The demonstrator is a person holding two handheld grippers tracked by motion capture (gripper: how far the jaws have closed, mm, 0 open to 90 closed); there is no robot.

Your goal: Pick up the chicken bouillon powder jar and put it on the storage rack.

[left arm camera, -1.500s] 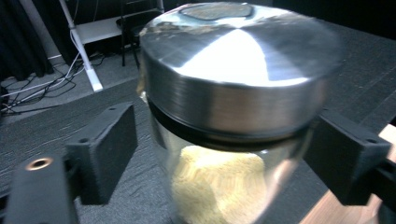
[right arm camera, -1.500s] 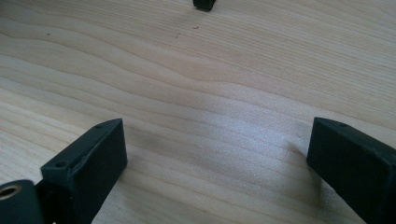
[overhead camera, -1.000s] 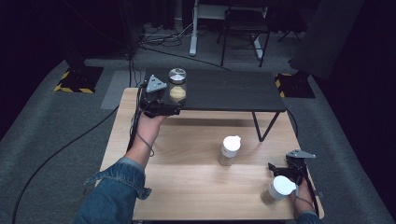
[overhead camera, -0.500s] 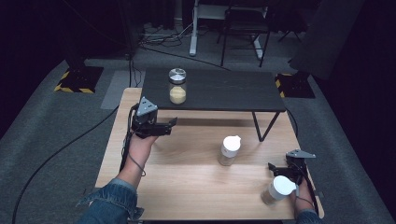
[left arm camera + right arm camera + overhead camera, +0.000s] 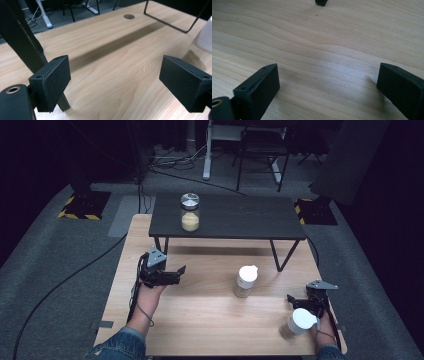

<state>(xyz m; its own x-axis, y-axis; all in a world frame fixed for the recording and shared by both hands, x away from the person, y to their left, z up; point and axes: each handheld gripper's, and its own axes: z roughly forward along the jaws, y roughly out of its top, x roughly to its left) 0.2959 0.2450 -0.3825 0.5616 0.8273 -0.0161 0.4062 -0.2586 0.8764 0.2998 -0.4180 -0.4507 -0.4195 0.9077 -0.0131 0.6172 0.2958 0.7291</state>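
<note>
A glass jar [image 5: 190,213] with a silver lid and yellow contents stands on the low black table [image 5: 240,220]. My left gripper [image 5: 178,274] hovers over the wooden table [image 5: 200,315] in front of the black table's left leg, open and empty. In the left gripper view the left gripper [image 5: 115,72] has its jaws wide apart over bare wood. A white-lidded jar [image 5: 245,280] stands mid-table. My right gripper [image 5: 296,301] rests open at the front right, beside a second white-lidded jar [image 5: 299,323]. In the right gripper view the right gripper [image 5: 328,80] has nothing between its jaws.
The black table's thin legs [image 5: 23,42] rise close by my left gripper, and one foot [image 5: 322,2] lies ahead of my right. A white jar edge [image 5: 206,35] shows to the right. Cables and chair legs [image 5: 260,160] lie on the grey floor beyond.
My left gripper has drawn back from the silver-lidded jar on the black table, down to the wooden table, open. The jar stays put. The right gripper has not moved.
</note>
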